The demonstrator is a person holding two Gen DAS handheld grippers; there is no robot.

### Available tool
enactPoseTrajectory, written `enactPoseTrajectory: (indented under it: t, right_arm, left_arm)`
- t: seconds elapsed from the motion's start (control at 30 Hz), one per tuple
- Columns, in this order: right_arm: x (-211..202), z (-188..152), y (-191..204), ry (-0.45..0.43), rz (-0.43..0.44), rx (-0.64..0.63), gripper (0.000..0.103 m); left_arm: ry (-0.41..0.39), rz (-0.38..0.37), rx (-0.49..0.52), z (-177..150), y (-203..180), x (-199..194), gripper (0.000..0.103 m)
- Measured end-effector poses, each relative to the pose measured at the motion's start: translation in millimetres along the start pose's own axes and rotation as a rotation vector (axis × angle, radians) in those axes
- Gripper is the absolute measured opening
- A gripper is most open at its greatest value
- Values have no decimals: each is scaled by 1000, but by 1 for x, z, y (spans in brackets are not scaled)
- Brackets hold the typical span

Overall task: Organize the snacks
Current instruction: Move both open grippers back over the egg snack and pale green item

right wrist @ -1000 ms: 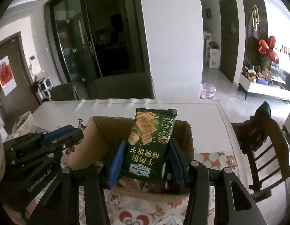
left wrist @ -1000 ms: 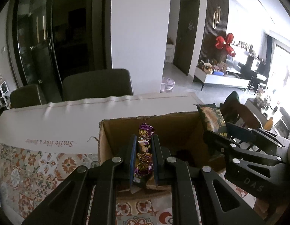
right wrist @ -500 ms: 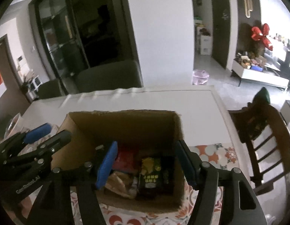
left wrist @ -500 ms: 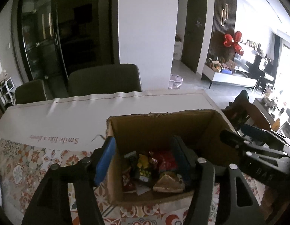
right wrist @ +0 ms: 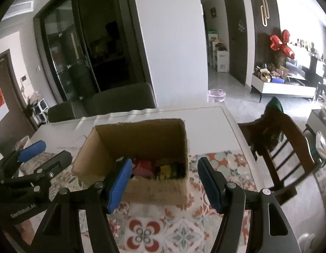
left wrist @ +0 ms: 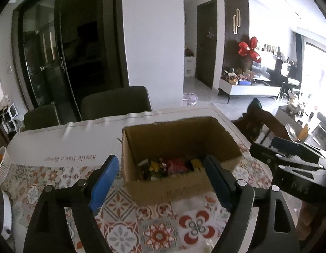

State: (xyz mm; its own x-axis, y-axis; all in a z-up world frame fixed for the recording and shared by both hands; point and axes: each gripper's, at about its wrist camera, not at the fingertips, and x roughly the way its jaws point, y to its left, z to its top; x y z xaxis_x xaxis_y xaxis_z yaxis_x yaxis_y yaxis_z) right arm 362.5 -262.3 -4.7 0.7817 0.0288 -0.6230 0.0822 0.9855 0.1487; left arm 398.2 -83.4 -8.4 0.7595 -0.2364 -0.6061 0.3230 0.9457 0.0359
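An open cardboard box (left wrist: 179, 135) (right wrist: 142, 139) stands on the patterned tablecloth. Several wrapped snacks (left wrist: 169, 165) (right wrist: 156, 168) lie on its floor, red, yellow and dark packets among them. My left gripper (left wrist: 160, 175) hangs in front of the box's near wall, its jaws still opening, with nothing between them. My right gripper (right wrist: 163, 177) stands open and empty before the same wall, a little to the right. Each gripper shows at the side of the other's view: the right gripper (left wrist: 289, 158), the left gripper (right wrist: 30, 164).
The white far part of the table (left wrist: 68, 139) bears printed lettering. A white basket (left wrist: 0, 162) sits at the left edge. Dark chairs (left wrist: 114, 103) stand behind the table, and a wooden chair (right wrist: 276, 139) stands to the right.
Both grippers opened over the box, dropping the purple candy and the green cracker packet into it. Both then drew back toward the near side, so the box now looks smaller.
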Motion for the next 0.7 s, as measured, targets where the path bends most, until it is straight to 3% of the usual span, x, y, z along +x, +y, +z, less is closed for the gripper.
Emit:
enactPoseTrajectory:
  t: [0.33, 0.7]
  right_arm:
    - [-28, -42, -1, 51, -6, -8, 65]
    - [-36, -89, -11, 147, -22, 25, 65]
  left_arm:
    - [36, -39, 51, -34, -16, -26, 83]
    - [147, -142, 78, -68, -31, -19, 78]
